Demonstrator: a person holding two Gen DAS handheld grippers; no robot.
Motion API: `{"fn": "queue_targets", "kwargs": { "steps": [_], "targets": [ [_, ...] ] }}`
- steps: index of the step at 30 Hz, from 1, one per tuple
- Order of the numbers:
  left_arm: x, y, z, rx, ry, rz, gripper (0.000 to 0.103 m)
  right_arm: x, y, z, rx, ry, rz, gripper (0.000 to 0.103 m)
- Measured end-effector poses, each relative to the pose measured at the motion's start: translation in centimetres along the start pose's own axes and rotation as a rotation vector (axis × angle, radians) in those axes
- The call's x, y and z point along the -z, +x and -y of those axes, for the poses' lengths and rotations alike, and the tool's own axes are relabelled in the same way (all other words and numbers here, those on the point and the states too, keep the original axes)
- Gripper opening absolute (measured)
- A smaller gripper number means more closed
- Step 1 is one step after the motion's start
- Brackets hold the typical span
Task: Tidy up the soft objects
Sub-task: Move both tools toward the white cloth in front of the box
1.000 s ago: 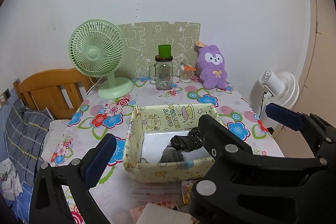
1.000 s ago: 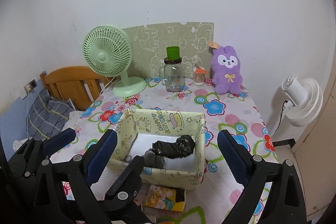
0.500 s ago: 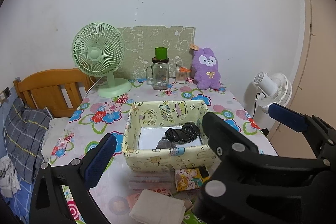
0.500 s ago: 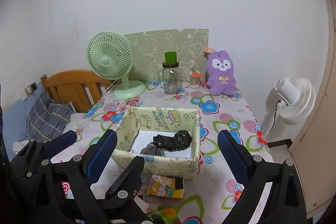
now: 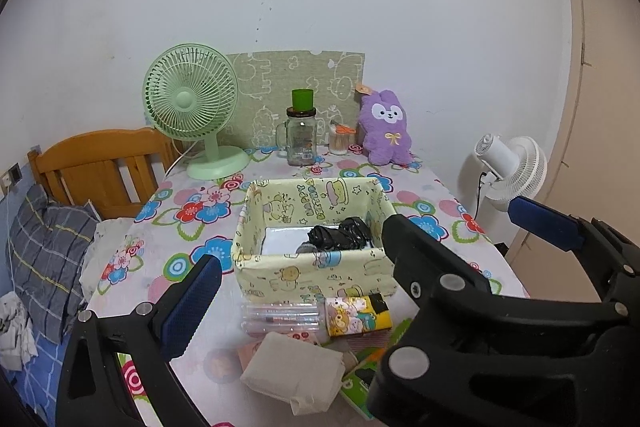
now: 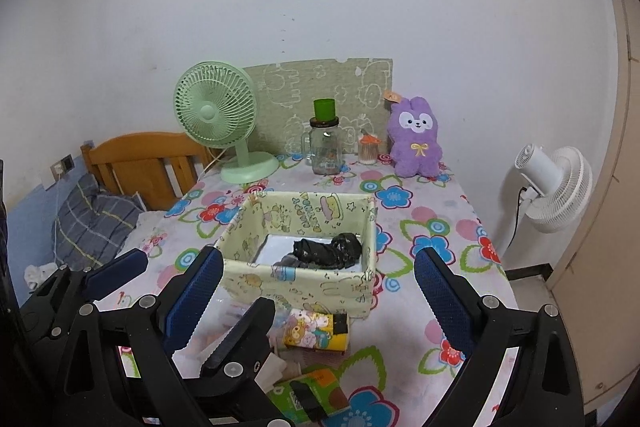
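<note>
Inspecting gripper states: we find the left gripper (image 5: 292, 291) and right gripper (image 6: 318, 291) both with jaws spread apart, holding nothing.
Soft objects: black bundle (image 6: 326, 250) lies inside the fabric bin (image 6: 320, 285); white folded cloth (image 5: 294, 373) lies on the worktop (image 6: 436, 227) before it.
Bin position: mid-worktop, between our jaws.

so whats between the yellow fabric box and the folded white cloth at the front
In the left wrist view, a clear plastic case lies between the fabric box and the white cloth, with a cartoon-print packet beside it.
</note>
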State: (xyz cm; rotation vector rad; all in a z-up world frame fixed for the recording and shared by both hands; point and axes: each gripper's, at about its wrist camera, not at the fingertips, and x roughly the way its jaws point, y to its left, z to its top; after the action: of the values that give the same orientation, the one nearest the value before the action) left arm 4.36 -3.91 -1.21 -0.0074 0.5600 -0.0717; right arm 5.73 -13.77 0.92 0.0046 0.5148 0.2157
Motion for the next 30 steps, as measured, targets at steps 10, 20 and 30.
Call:
{"fn": "queue_targets", "kwargs": {
  "steps": [10, 20, 30],
  "targets": [
    [1.9, -0.7, 0.4, 0.003, 0.007, 0.006, 0.103, 1.9, -0.9, 0.1, 0.001, 0.006, 0.006, 0.098],
    [3.9, 0.3, 0.5, 0.007, 0.000, -0.008, 0.103, 4.1, 0.0, 0.3, -0.014, 0.015, -0.026, 0.098],
    [5.9, 1.5, 0.5, 0.015, 0.001, -0.037, 0.103, 6.3, 1.3, 0.7, -0.034, 0.035, -0.063, 0.098]
  ]
}}
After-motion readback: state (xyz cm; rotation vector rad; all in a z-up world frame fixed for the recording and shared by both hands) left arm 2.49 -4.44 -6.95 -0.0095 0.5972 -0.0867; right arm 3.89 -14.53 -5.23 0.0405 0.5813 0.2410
